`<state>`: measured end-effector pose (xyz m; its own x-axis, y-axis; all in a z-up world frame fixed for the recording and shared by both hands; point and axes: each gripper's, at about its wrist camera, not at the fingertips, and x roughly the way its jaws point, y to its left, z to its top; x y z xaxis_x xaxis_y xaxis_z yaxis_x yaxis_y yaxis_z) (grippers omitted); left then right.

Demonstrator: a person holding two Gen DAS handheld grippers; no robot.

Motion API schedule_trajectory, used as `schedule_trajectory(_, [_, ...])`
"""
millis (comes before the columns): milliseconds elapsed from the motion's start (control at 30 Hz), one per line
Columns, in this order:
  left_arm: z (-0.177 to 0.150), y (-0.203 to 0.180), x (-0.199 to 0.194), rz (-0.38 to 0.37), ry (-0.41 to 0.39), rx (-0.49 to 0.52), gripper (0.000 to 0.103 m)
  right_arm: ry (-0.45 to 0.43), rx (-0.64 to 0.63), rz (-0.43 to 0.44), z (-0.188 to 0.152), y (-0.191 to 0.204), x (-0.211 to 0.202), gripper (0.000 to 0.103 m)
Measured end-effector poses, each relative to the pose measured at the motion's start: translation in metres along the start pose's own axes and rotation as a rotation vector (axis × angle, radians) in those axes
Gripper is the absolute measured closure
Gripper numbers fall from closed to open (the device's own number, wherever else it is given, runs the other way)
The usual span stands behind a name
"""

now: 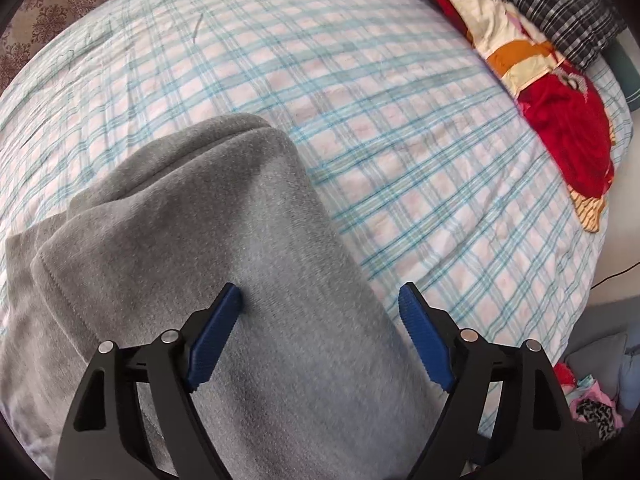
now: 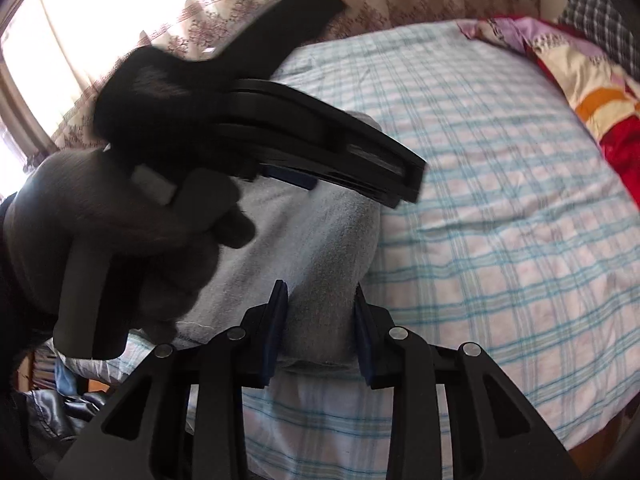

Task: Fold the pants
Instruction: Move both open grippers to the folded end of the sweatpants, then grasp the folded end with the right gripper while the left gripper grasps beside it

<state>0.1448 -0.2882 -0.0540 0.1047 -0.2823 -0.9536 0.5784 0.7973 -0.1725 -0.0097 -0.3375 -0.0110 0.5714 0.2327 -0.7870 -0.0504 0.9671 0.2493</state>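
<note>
While the grey pants point(image 1: 208, 264) lie folded on the plaid bed sheet point(image 1: 400, 120) with their long axis running away from both hands, the right gripper point(image 2: 320, 320) pinches their near end, and the left gripper point(image 1: 320, 312) hovers above, jaws spread, empty.
</note>
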Motion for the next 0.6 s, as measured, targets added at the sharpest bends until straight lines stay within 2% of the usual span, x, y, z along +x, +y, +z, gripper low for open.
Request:
schedule_trajectory(200, [0.001, -0.006, 0.009, 0.024, 0.017, 0.026, 0.020, -0.013, -0.052, -0.023, 0.002, 0.014, 0.002, 0.072])
schedule_trajectory(267, [0.001, -0.006, 0.011, 0.042, 0.016, 0.024, 0.032, -0.011, -0.032, -0.019, 0.004, 0.011, 0.003, 0.072])
schedule_trajectory(400, [0.002, 0.003, 0.011, 0.034, 0.008, -0.005, 0.045, -0.001, 0.014, -0.018, 0.000, 0.000, 0.002, 0.069])
schedule_trajectory(467, [0.002, 0.004, 0.010, 0.030, 0.001, -0.004, 0.052, 0.004, 0.041, -0.017, -0.001, -0.005, 0.003, 0.062])
schedule_trajectory(500, [0.001, 0.006, 0.010, 0.028, -0.002, -0.003, 0.054, 0.010, 0.057, -0.012, -0.001, -0.007, 0.005, 0.052])
schedule_trajectory(600, [0.001, 0.007, 0.006, 0.009, -0.013, -0.015, 0.065, 0.034, 0.126, 0.015, -0.006, -0.015, 0.005, 0.050])
